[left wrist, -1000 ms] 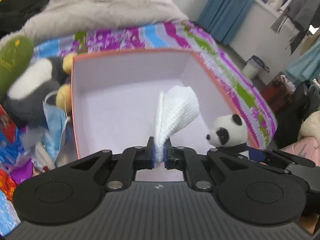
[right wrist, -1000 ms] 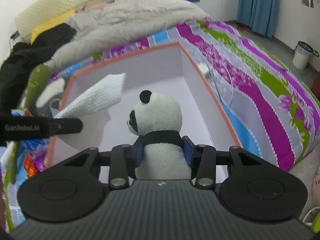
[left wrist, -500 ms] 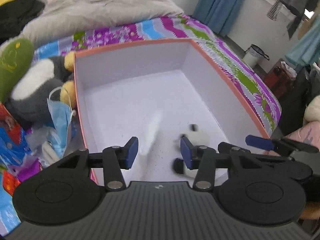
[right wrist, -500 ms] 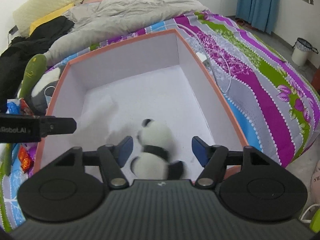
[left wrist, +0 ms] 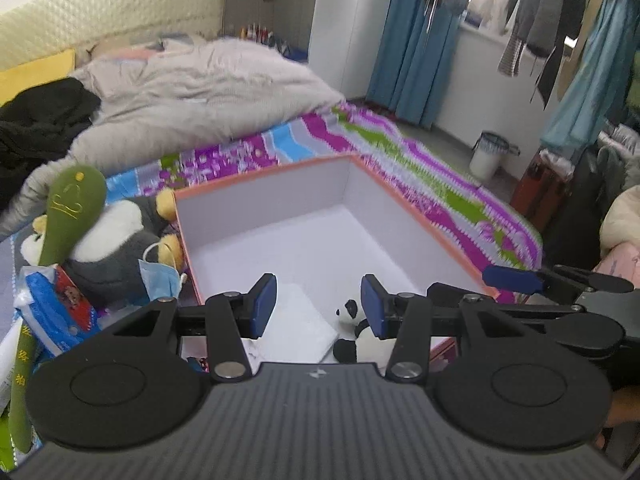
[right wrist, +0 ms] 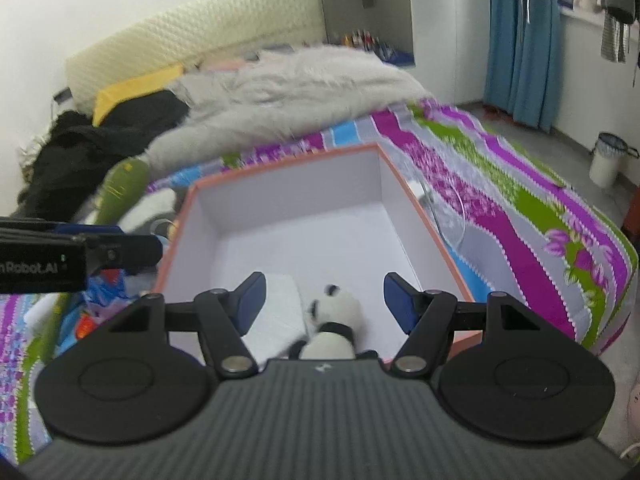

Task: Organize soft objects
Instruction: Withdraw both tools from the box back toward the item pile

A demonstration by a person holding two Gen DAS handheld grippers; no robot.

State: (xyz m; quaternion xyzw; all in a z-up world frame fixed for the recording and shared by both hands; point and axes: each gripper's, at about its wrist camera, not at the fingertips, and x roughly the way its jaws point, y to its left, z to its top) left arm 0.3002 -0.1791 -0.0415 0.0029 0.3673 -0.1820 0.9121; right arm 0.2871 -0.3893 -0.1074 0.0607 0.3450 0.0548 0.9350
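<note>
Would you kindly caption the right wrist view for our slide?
Open right hand-held gripper above a panda plush and white cloth lying in the orange-rimmed box.

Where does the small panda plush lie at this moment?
In both wrist views, the panda plush lies inside the orange-rimmed box, on its floor near the front, just right of the folded white cloth.

On the black side of the left tongs (right wrist: 120,254), seen from the right wrist view, white lettering read "nRobot.AI", its beginning cut off by the picture's edge. A long green strip (left wrist: 18,376) at the far left of the bed carried yellow characters, too small and blurred to read. Nothing else was legible.
</note>
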